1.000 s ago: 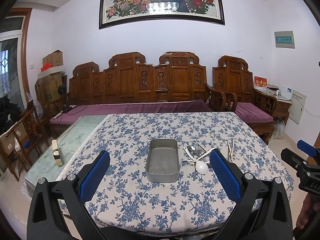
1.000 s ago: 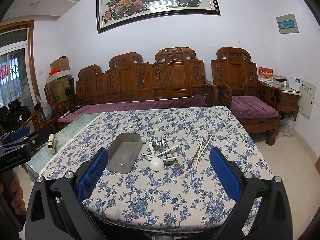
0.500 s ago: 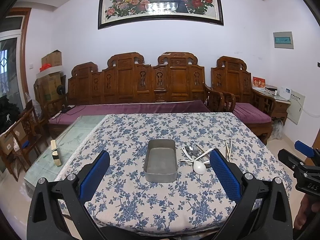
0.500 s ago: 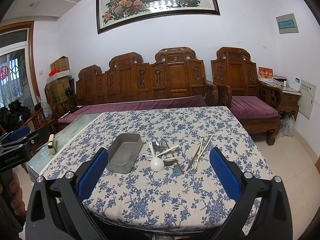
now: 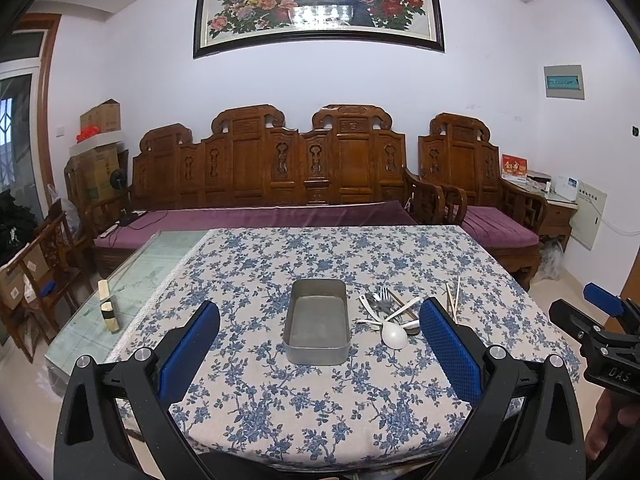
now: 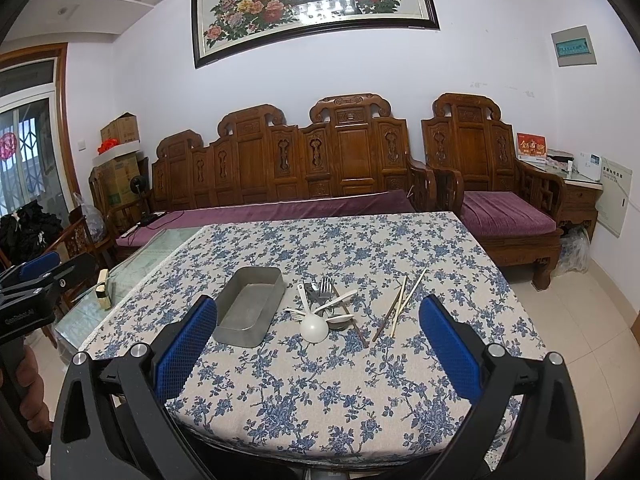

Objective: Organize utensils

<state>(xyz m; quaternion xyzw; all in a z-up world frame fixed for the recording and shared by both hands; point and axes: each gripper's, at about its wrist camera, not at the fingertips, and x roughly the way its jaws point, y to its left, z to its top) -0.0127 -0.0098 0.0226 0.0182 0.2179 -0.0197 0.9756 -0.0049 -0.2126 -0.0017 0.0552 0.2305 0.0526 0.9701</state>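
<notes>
Since the earlier frames, little has shifted: the left wrist camera has drifted slightly so the tin sits a touch lower and more central, while the right wrist view is almost unchanged.

Left wrist view. A table draped in a blue-and-white floral tablecloth fills the foreground, with an uncovered pale green glass strip along its left edge. Behind stand a carved dark wooden bench with purple cushions, a matching wooden armchair, and a framed peacock-and-peony painting on the white wall. A rectangular grey metal tin lies near the table's centre, and nothing shows inside it. Just to its right lies a heap of utensils: a white plastic ladle-shaped spoon, metal forks and spoons. Pale wooden chopsticks lie further right. The left gripper, blue-padded, is spread wide above the near table edge, holding nothing. The right gripper shows at the right margin; whether it is spread cannot be told here.

Right wrist view. The same tablecloth, tin, utensil heap and chopsticks appear, the tin lying angled, its interior bare. The right gripper is spread wide and holds nothing. The left gripper shows at the left margin.
</notes>
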